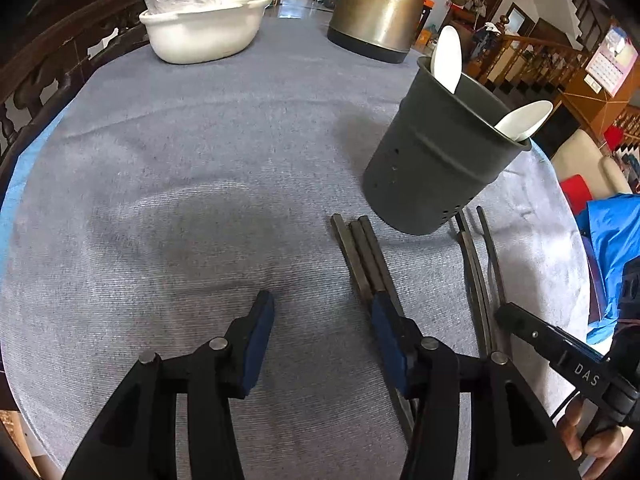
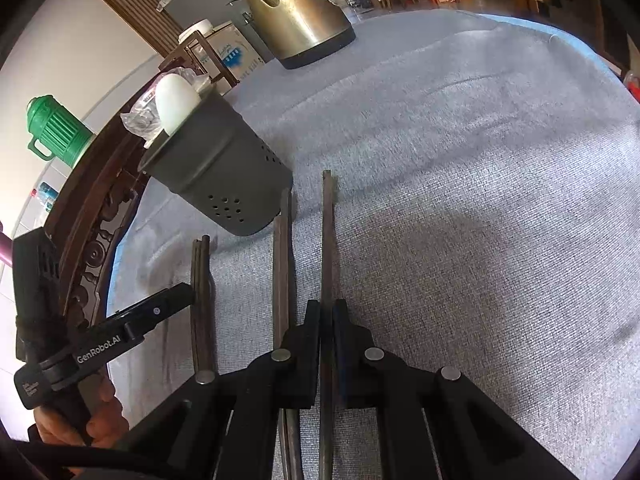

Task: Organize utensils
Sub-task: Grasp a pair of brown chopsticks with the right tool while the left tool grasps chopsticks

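Observation:
A dark grey utensil holder (image 1: 436, 168) (image 2: 224, 176) stands on the cloth with white spoons (image 1: 447, 58) (image 2: 174, 100) in it. Three dark chopsticks (image 1: 360, 252) (image 2: 202, 280) lie side by side in front of it. My left gripper (image 1: 322, 312) is open over bare cloth, its right pad against those three sticks. My right gripper (image 2: 326, 312) is shut on a single chopstick (image 2: 327, 240) that points away along the cloth. Another chopstick (image 2: 282, 264) lies just left of it. The right gripper's finger (image 1: 520, 320) shows beside the right-hand sticks (image 1: 476, 272).
A brass-coloured kettle (image 1: 376, 4) (image 2: 296, 12) and a white basin (image 1: 200, 32) with a plastic bag stand at the far side. The grey cloth (image 1: 180, 160) covers the round table. A carved wooden chair back (image 2: 92, 232) runs along its edge. A hand (image 2: 92, 424) holds the left tool.

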{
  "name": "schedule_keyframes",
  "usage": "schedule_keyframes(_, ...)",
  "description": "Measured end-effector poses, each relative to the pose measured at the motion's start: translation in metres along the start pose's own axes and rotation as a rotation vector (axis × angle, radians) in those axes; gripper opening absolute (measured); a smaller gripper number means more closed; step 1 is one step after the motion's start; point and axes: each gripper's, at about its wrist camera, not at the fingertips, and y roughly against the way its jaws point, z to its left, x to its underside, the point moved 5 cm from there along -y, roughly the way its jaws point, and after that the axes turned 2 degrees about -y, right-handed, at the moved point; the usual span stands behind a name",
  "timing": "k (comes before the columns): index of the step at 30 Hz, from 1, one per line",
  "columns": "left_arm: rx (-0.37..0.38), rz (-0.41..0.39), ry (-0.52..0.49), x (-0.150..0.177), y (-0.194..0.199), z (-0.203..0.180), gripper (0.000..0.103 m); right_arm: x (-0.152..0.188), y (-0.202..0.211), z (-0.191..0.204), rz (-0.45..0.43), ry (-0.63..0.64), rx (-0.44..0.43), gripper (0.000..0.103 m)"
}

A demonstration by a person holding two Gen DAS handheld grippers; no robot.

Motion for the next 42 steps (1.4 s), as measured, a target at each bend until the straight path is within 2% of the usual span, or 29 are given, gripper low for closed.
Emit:
schedule_keyframes(4,-0.006,0.003,0.002,0.0,0.0,0.004,0.053,-0.001,-0.001,0.0,-0.002,0.0,0.001,0.009)
schedule_keyframes(15,-0.029,-0.002,-0.013,-0.005,-0.011,-0.017,0.054,0.0,0.001,-0.001,-0.004,-0.006,-0.007,0.009)
schedule_keyframes(18,0.009,0.007,-0.001,-0.002,-0.01,-0.013,0.054,0.0,0.001,-0.002,-0.001,-0.009,-0.014,0.009)
schedule_keyframes(27,0.01,0.0,-0.011,0.011,-0.005,-0.005,0.053,0.0,0.001,-0.003,-0.001,-0.013,-0.025,0.009)
schedule_keyframes(35,-0.032,0.011,-0.037,-0.005,-0.012,-0.009,0.054,0.0,0.002,-0.003,0.0,-0.011,-0.022,0.009)
schedule_keyframes(39,-0.098,0.005,-0.108,-0.004,-0.017,-0.017,0.05,-0.004,-0.001,-0.002,0.013,-0.009,-0.02,0.009)
schedule_keyframes(41,-0.106,-0.006,-0.128,-0.002,-0.018,-0.019,0.048,-0.009,-0.004,-0.001,0.021,-0.007,-0.009,0.009)
schedule_keyframes(42,-0.105,-0.01,-0.133,0.0,-0.017,-0.019,0.044,-0.012,-0.006,0.0,0.024,-0.006,-0.001,0.009)
